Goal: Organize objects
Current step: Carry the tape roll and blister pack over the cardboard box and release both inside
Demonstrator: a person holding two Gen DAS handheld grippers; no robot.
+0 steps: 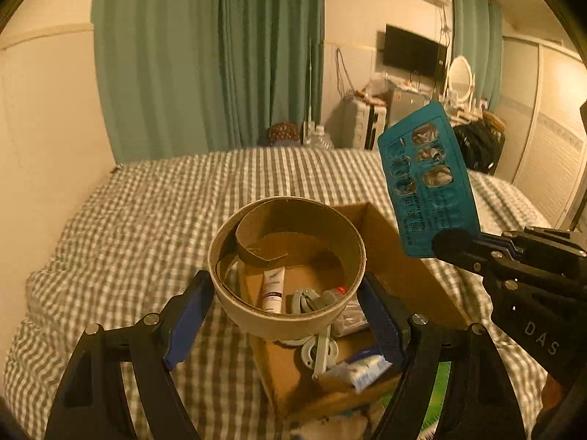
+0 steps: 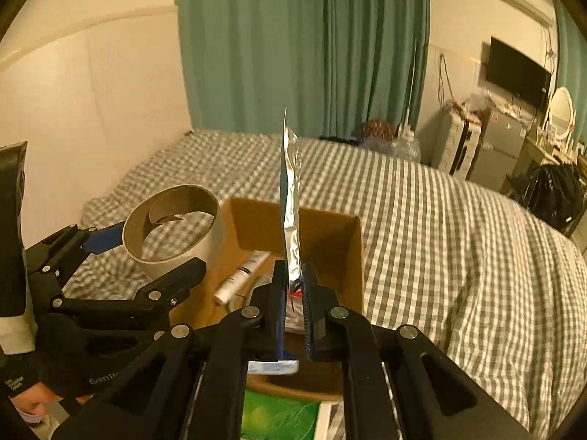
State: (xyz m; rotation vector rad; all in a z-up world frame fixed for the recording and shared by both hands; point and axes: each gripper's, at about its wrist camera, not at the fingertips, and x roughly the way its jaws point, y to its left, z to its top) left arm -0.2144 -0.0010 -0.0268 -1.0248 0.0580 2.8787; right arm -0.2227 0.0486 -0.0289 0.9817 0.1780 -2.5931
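Note:
My left gripper [image 1: 286,293] is shut on a wide cardboard tape ring [image 1: 286,271], held above the left side of an open cardboard box [image 1: 396,256]. Through the ring I see a white tube [image 1: 273,289] and grey items in the box. My right gripper [image 2: 293,293] is shut on a blue blister pack [image 1: 429,179], upright above the box [image 2: 330,234], its foil side [image 2: 291,198] seen edge-on. From the right wrist view, the ring [image 2: 172,227] and the left gripper [image 2: 146,256] sit to the left. The right gripper [image 1: 455,244] shows at right in the left wrist view.
The box rests on a bed with a grey checked cover [image 1: 146,201]. A green printed item [image 2: 279,418] lies near the box's front edge. Green curtains [image 1: 205,55], a wall TV [image 1: 414,51], a fridge and a black bag [image 2: 554,194] stand beyond the bed.

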